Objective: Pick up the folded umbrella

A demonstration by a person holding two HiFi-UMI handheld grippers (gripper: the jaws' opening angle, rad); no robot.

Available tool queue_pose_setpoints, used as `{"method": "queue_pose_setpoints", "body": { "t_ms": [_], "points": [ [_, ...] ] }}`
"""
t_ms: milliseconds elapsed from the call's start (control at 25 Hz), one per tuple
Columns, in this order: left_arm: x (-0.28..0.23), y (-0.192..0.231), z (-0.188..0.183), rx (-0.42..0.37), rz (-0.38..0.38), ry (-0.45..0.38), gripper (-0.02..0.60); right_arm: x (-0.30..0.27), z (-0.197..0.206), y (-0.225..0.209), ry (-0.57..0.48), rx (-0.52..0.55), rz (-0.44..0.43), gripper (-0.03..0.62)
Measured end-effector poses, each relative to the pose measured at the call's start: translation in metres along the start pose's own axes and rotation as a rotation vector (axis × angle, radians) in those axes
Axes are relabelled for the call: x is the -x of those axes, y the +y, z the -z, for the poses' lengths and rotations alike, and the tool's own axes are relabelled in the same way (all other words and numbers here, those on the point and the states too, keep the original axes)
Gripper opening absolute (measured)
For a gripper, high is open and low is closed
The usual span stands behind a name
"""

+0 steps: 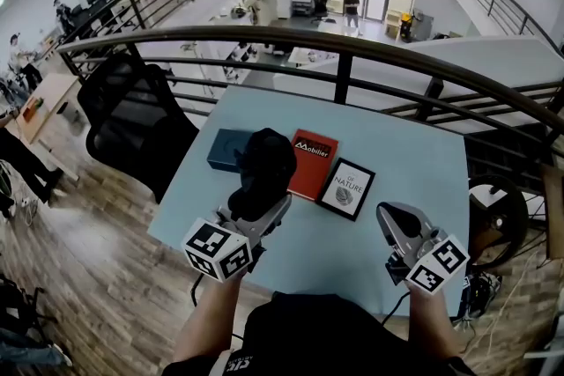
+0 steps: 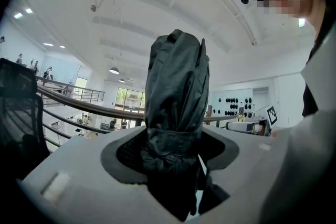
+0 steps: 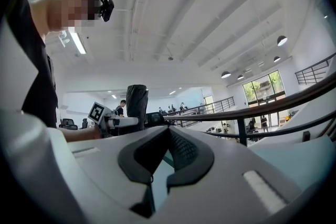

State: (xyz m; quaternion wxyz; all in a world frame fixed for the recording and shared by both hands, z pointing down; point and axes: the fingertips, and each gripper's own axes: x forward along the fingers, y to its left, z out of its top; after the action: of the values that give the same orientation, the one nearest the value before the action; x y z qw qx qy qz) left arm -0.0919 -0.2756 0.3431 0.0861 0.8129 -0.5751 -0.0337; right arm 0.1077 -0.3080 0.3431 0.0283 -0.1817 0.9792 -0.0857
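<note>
The folded umbrella [image 1: 262, 169] is black and stands upright, wrapped in its sleeve, above the left part of the light blue table [image 1: 414, 163]. My left gripper [image 1: 256, 209] is shut on its lower end. In the left gripper view the umbrella [image 2: 176, 93] rises straight up from between the dark pads [image 2: 126, 153]. My right gripper [image 1: 393, 219] hovers over the table's near right part, shut with nothing between its jaws. The right gripper view shows its tips [image 3: 169, 130] meeting, with the umbrella [image 3: 136, 100] and the left gripper [image 3: 118, 121] off to the left.
On the table lie a dark blue box [image 1: 227, 149], a red book [image 1: 313, 163] and a black-framed white book [image 1: 346, 188]. A black office chair [image 1: 132, 114] stands left of the table. A dark railing [image 1: 344, 44] runs behind it over a drop to the lower floor.
</note>
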Motion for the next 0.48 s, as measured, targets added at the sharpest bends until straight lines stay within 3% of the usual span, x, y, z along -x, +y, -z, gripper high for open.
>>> {"method": "queue_pose_setpoints", "body": {
  "t_ms": [480],
  "points": [
    [-0.0067,-0.0054,-0.0012,-0.022,-0.014,0.009,0.291,0.0005,-0.0011,-0.0039,0.012,0.003,0.026,-0.002]
  ]
}}
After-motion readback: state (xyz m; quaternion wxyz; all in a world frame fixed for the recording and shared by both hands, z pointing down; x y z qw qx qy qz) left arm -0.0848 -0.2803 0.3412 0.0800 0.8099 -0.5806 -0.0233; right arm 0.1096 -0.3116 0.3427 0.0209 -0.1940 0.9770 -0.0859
